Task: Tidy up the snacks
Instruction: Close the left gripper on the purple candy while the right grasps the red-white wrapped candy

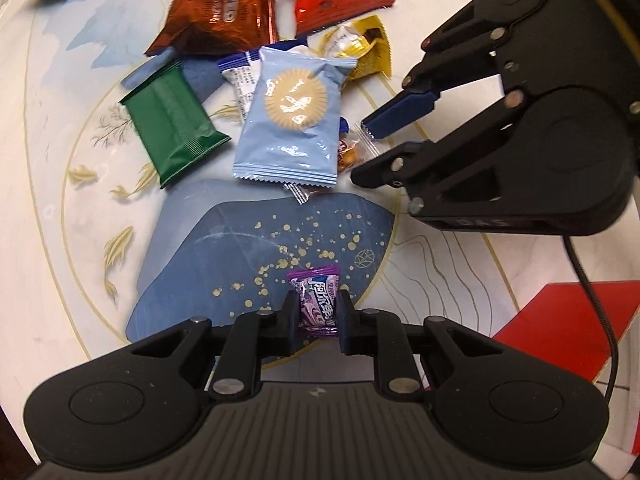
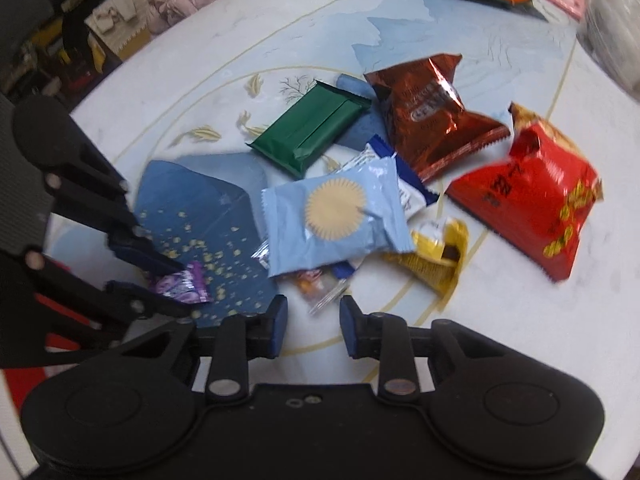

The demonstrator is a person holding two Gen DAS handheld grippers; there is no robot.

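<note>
Snacks: loose pile mid-counter (image 1: 48,128), light blue packet (image 1: 290,120) on top, green packet (image 1: 172,128) at its left edge. Purple candy (image 1: 316,304) pinched in left claw (image 1: 316,312), over bare counter clear of the pile. Right claw (image 2: 312,312) partly open, empty, just beside a small clear-wrapped candy (image 2: 320,288).

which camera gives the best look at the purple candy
The left wrist view: the purple candy sits sharp and centred, clamped in the left gripper. The right wrist view shows it blurred and partly hidden by that gripper's fingers.
</note>
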